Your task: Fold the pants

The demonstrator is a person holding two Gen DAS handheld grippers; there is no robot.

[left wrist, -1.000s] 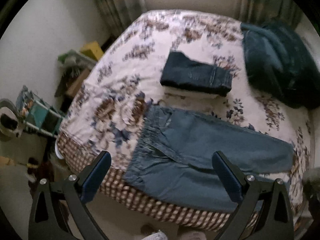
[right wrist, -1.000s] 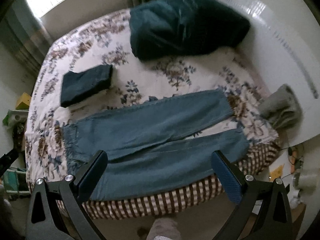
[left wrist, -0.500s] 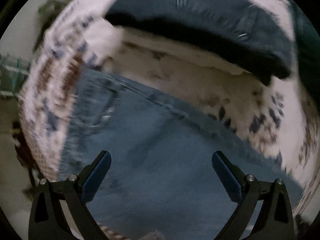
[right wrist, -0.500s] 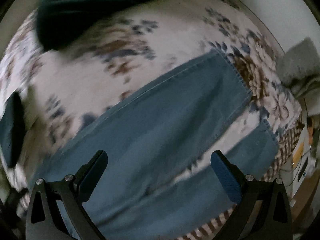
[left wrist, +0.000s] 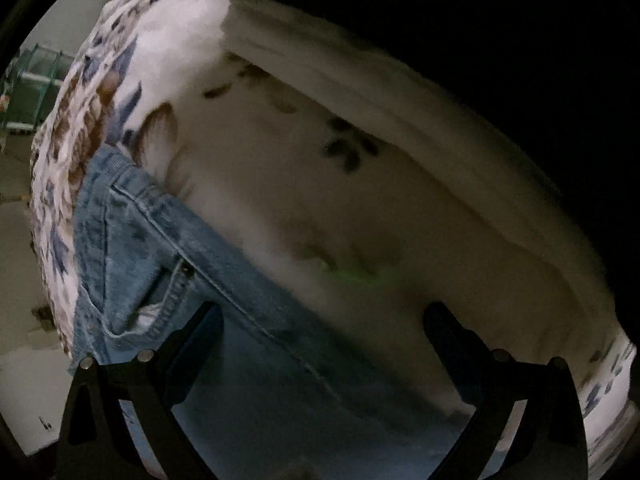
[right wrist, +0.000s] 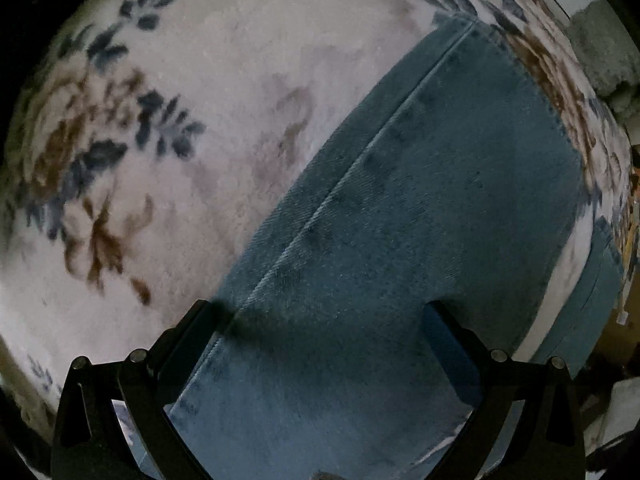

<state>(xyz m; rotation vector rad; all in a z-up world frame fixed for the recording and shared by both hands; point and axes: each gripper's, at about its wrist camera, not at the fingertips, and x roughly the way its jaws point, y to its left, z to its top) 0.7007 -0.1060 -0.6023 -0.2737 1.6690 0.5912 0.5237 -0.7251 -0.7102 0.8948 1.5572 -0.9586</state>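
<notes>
1. Bedspread: white plush, blue and brown floral print. It fills the upper left and centre of the right wrist view and the middle band of the left wrist view. It bears everything listed below.

2. Pants: light blue denim, lying flat on the bedspread. In the right wrist view one leg runs from the lower centre to the upper right, hem toward the upper right; a strip of the second leg shows at the lower right edge. In the left wrist view the waist end, with a front pocket opening, sits at the lower left. No fold is visible in either view; judged from this, folding has not begun and every fold is left to do.

3. Dark mass: fills the top and right of the left wrist view; too dark to identify.

4. Grey cloth: upper right edge of the right wrist view, apart from the pants.

5. Right gripper: jaws wide apart, holding nothing, low over the pant leg near its far edge. Whether the tips touch the fabric cannot be told.

6. Left gripper: jaws wide apart, holding nothing, straddling the far edge of the pants near the pocket.
</notes>
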